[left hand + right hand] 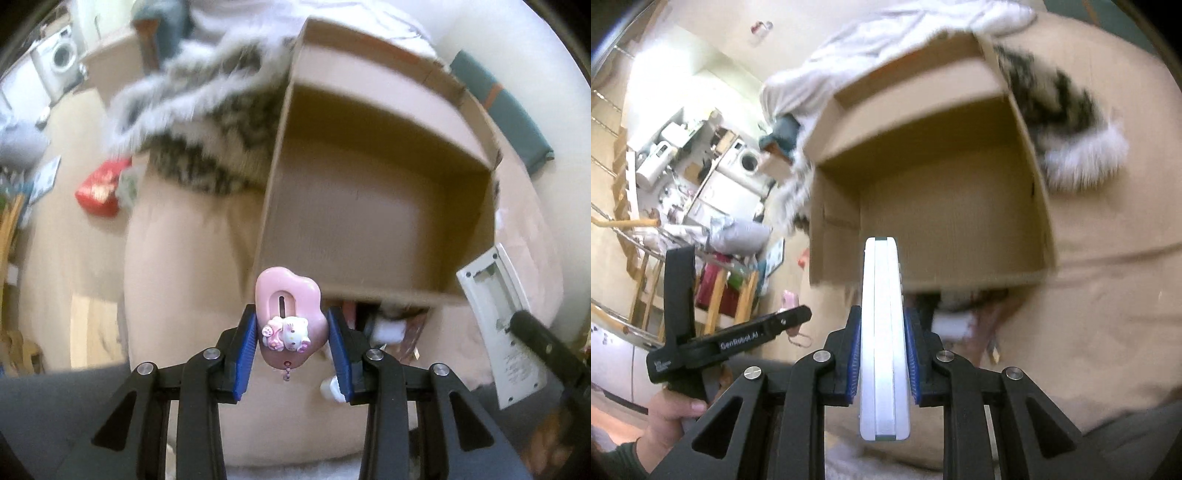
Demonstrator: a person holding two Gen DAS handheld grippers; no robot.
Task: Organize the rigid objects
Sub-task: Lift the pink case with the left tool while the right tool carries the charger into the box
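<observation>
Box (pixel 369 206) open, near rim ahead; left gripper (pixel 291 345) clamps pink toy (pixel 290 317); right gripper (pixel 882 354) clamps white remote (pixel 882 332).

Fur-trimmed patterned garment (pixel 207 140): on beige bedding (pixel 177 266), against the carton's side. White cloth (pixel 886 40): behind it. Red packet (pixel 99 192): on floor, left. Washing machine (pixel 59 59): far corner. Wooden rack (pixel 731 295): holds red and green items. Teal cushion (pixel 509 110): right, blurred.

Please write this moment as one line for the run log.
left gripper: shut on pink case | right gripper: shut on white remote | cardboard box: open, ahead
</observation>
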